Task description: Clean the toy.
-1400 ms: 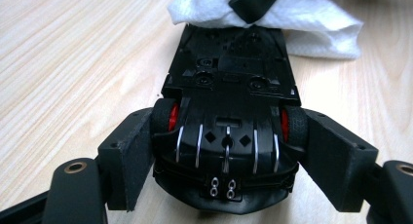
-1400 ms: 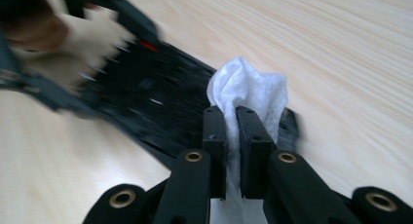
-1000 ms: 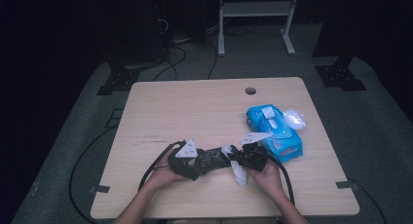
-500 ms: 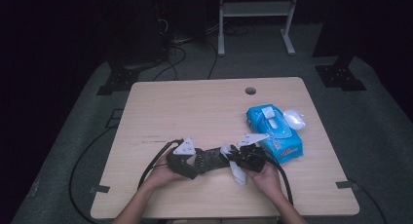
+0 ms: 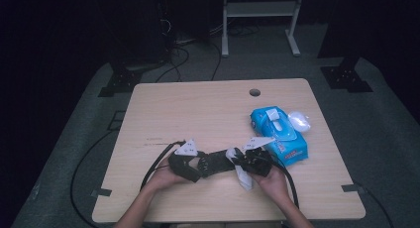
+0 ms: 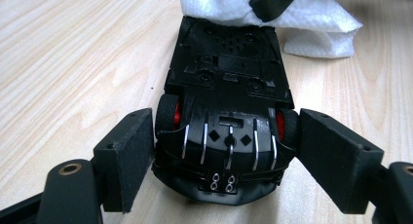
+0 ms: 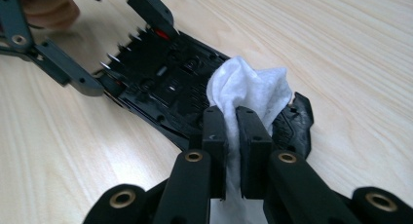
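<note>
I have the toy car [image 6: 226, 131] belly-up near the table's [image 5: 198, 109] six-o'clock edge, between my two grippers. My left gripper [image 6: 226, 151] straddles the car's one end across the wheels; its jaws have just been opening a little, and the pads look to be barely touching the tyres, if at all, so I'd call it released rather than clamped. My right gripper [image 7: 230, 136] is clenched on the wipe [image 7: 248, 87], which rests on the car's other end, toward twelve o'clock in the left gripper view. To wipe well, I judge I should firm up the left hold first, so the car cannot skid, then drag the wipe in short strokes along the underside. The wipes pack [image 5: 278, 131] sits at two o'clock from the car, safely apart.
</note>
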`<act>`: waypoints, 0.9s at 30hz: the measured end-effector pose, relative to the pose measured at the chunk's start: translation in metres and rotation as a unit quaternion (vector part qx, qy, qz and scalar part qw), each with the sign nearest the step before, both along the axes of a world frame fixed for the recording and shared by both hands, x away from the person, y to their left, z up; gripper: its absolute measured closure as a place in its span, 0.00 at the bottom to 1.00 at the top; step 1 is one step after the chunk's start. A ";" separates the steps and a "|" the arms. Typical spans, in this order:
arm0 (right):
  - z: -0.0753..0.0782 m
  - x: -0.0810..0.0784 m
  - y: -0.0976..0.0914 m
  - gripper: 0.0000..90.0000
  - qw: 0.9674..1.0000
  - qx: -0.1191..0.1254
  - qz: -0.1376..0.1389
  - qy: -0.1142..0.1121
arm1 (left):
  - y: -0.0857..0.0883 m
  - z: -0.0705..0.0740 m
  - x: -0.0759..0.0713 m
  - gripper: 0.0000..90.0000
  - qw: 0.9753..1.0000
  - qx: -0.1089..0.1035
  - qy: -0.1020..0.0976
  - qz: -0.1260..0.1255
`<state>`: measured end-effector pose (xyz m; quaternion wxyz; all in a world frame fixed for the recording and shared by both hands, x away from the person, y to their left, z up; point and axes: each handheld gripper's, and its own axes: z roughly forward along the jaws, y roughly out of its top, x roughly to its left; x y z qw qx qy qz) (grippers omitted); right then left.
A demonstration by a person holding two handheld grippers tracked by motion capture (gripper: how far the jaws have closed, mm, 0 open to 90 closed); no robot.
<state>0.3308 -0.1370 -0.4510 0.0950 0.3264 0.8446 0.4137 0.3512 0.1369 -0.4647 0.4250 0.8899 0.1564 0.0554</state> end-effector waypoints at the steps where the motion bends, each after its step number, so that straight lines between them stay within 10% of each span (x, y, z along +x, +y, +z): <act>1: 0.000 0.000 0.001 0.92 1.000 0.003 0.003 0.003 | 0.000 0.000 0.000 0.25 1.000 0.003 -0.002 0.000; 19: 0.001 0.006 -0.005 0.92 0.999 0.012 0.007 0.030 | -0.008 0.000 -0.003 0.29 1.000 0.018 -0.021 -0.012; 27: 0.001 0.001 -0.008 0.92 1.000 0.008 0.010 0.024 | -0.004 0.000 0.001 0.28 1.000 -0.001 0.007 -0.015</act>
